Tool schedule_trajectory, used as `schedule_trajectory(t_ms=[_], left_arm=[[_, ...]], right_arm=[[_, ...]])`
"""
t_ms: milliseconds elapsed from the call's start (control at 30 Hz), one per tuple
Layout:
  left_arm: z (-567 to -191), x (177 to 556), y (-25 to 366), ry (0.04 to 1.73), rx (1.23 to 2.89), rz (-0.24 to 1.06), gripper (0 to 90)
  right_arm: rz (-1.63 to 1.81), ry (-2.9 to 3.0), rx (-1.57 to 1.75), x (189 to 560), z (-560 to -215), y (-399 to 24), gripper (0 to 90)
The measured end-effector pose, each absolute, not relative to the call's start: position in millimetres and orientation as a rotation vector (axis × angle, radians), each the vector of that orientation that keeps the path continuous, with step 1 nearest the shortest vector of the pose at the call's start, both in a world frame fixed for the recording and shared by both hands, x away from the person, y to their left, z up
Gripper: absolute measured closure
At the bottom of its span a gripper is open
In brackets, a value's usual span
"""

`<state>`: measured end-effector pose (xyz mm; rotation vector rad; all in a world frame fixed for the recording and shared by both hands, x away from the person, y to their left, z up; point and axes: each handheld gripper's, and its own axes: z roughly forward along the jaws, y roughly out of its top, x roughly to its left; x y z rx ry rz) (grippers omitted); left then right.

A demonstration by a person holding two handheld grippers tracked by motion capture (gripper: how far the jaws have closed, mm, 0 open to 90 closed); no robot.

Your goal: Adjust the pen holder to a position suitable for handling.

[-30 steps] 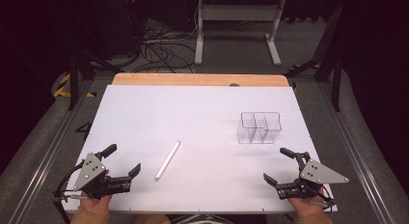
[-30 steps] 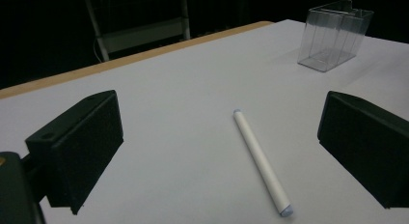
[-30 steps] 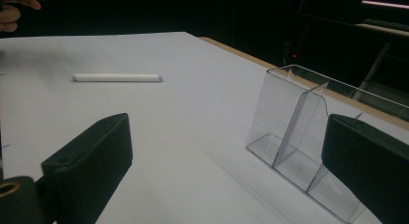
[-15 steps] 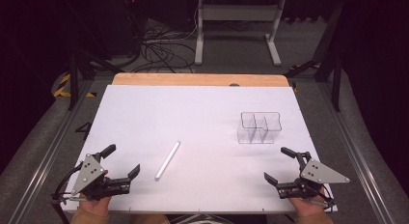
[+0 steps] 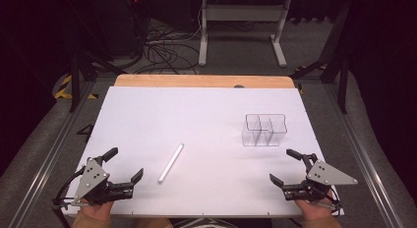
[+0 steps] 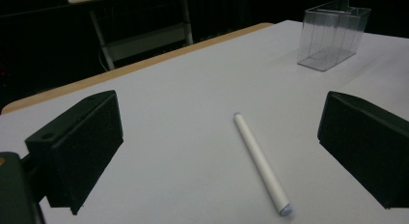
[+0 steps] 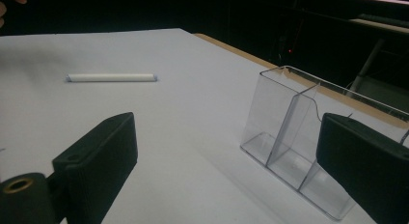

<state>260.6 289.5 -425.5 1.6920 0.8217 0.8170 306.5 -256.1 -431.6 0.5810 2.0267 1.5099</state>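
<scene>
A white pen (image 5: 170, 163) lies flat on the white table, a little left of centre; it also appears as the pen (image 6: 262, 162) between the left jaws' lines and the pen (image 7: 111, 77) far off. A clear plastic organiser (image 5: 264, 130) with compartments stands at the right; the organiser (image 7: 294, 142) is close ahead of the right jaws, and the organiser (image 6: 333, 32) is far away in the left gripper view. My left gripper (image 5: 125, 164) rests open near the front left edge, empty. My right gripper (image 5: 284, 165) is open and empty at the front right, just below the organiser.
The white table sheet (image 5: 196, 115) ends at a wooden strip (image 5: 201, 81) at the back. Beyond it are a table frame (image 5: 241, 26), cables on the floor (image 5: 157, 46) and metal rails (image 5: 364, 154) along both sides.
</scene>
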Motion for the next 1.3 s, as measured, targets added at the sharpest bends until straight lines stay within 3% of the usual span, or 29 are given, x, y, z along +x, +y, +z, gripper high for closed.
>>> schedule_trajectory(t_ms=[1300], left_arm=[[-425.9, 262.0, 286.9, 0.829, 1.712, 0.822, 3.2]], right_arm=[[1.475, 2.158, 0.572, 353.6, -376.6, -250.1, 2.1]])
